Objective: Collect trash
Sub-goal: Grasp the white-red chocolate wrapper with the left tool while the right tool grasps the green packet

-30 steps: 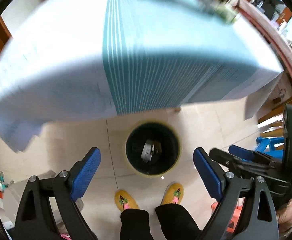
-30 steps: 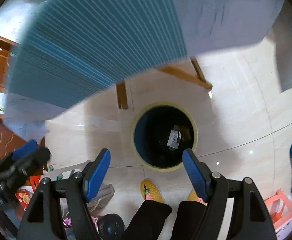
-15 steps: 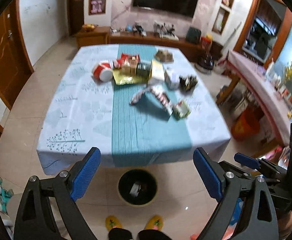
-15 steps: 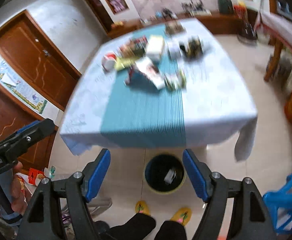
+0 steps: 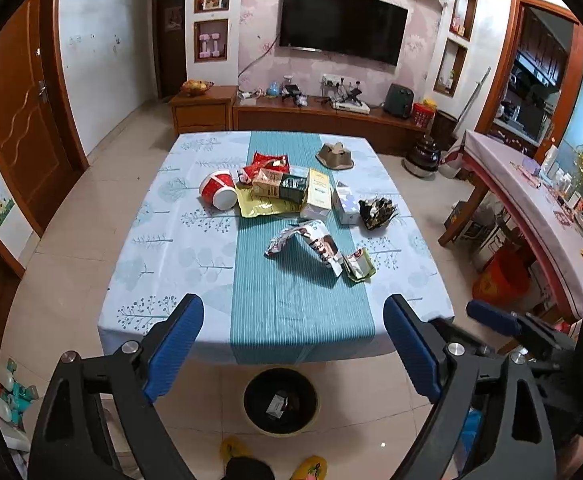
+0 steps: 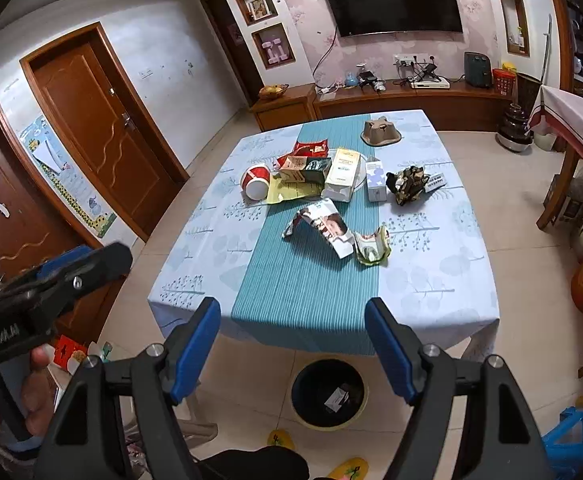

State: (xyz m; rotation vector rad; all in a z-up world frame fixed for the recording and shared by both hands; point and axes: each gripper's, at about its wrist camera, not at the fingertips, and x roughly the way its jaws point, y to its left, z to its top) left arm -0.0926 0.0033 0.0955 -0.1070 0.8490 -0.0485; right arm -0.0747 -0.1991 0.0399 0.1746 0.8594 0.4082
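Trash sat in a loose pile mid-table (image 5: 171, 248) on the teal runner (image 5: 291, 300): a tipped red-and-white paper cup (image 5: 218, 191), a yellow pouch (image 5: 257, 206), a cream carton (image 5: 316, 194), a small white box (image 5: 345, 204), a dark crumpled wrapper (image 5: 377, 210), and nearer you a bent printed wrapper (image 5: 307, 242) just beside a crushed green packet (image 5: 357, 266). You held your left gripper (image 5: 293, 352) spread wide with nothing between the blue pads (image 5: 175, 350). Your right gripper (image 6: 293, 344) was also spread and empty. The dark round trash bin (image 5: 280, 400) stood on the floor below the table's near edge, a white scrap or two already inside. Your yellow slippers (image 5: 311, 468) showed just behind it.
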